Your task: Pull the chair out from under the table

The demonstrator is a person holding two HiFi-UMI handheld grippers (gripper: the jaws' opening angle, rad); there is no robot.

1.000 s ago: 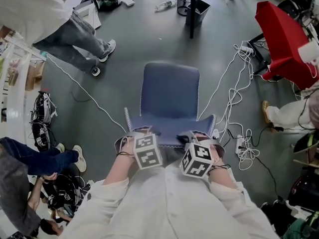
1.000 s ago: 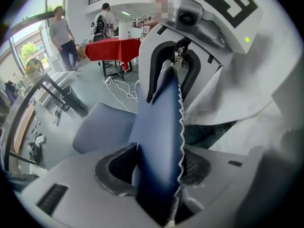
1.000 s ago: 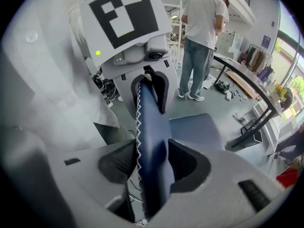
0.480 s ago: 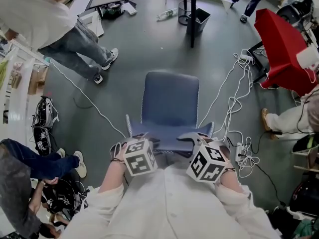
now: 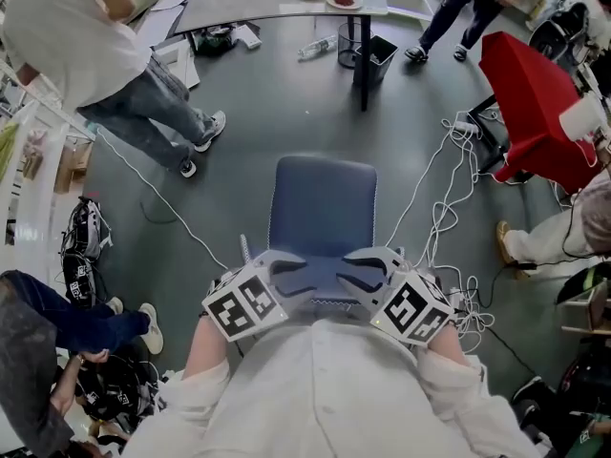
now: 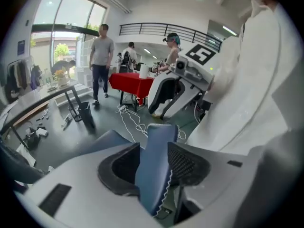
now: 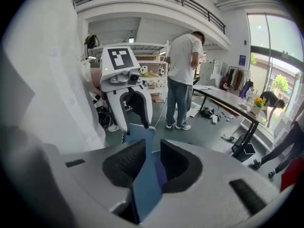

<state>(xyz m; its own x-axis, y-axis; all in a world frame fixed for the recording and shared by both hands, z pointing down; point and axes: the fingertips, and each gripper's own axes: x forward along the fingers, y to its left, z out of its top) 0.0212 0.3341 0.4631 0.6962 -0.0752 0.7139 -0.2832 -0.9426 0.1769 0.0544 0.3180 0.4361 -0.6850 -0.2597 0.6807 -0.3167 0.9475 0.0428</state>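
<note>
Chair point(image 5: 323, 203) stands on the grey floor point(image 5: 286, 103) right in front of you, its blue seat stretching away ahead of both claws and its backrest nearest to you. Your left claw point(image 5: 286, 273) is clamped on the left part of the backrest's top edge; in the left gripper view the blue padding fills the gap between the two pads. Your right claw point(image 5: 368, 267) grips the same edge further right. Its jaws have just been closing, and in the right gripper view the blue panel sits pinched between them. The two claws are near each other, tips angled inward and downward. The table point(image 5: 248, 3) lies well beyond the claws, past the far end of the seat and apart from it. White cables point(image 5: 439, 208) trail over the floor to the right of your right claw.
</note>
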